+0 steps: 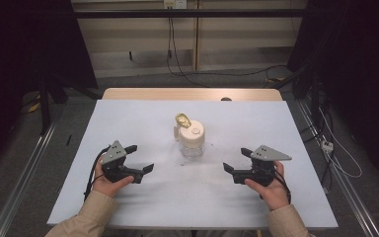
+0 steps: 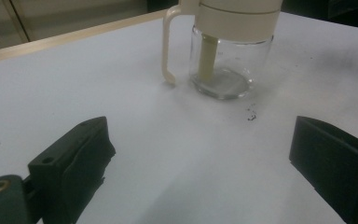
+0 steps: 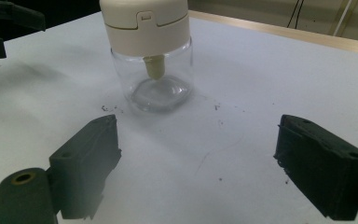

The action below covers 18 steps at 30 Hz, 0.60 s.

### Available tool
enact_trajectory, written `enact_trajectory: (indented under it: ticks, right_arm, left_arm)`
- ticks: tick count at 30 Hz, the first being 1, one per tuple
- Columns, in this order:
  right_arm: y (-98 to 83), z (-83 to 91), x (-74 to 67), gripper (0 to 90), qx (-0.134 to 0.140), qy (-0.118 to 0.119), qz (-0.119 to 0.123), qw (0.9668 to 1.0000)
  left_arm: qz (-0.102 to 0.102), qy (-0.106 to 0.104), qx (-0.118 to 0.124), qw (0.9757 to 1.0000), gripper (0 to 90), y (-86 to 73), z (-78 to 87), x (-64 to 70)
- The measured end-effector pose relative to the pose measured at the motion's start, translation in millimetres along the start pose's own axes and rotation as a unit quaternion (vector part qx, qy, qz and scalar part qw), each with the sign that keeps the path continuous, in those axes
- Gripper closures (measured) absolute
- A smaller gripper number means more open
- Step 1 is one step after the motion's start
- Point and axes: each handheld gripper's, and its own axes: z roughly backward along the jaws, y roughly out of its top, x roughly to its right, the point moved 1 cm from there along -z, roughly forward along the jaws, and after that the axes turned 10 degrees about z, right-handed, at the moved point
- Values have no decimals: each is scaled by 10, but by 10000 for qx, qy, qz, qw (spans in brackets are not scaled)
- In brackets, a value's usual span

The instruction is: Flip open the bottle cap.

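Upright, the jar (image 1: 191, 140) — handle (image 1: 176, 132) pointing left; both tongs (image 1: 141, 158) (image 1: 237, 160) released.

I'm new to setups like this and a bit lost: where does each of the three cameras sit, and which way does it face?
High view: above the person's side, looking forward and down at the table; shows forearms, both hands, left gripper, right gripper and the jar.
Left gripper view: rides the left gripper, looking along its open jaws at the jar's handle side.
Right gripper view: rides the right gripper, facing the jar from the other side, jaws open.
Shared: all three show the jar.
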Motion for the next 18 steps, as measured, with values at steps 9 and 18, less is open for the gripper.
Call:
enact_trajectory:
  ticks: [9,18]
  right_arm:
    - [-91,94,9,130,-72,-19,47,10000]
    - [-217,215,50,136,-140,-116,58,9998]
  left_arm:
    - [17,21,0,10000,52,-42,104,-42]
    - [101,68,15,9999,58,-71,206,-87]
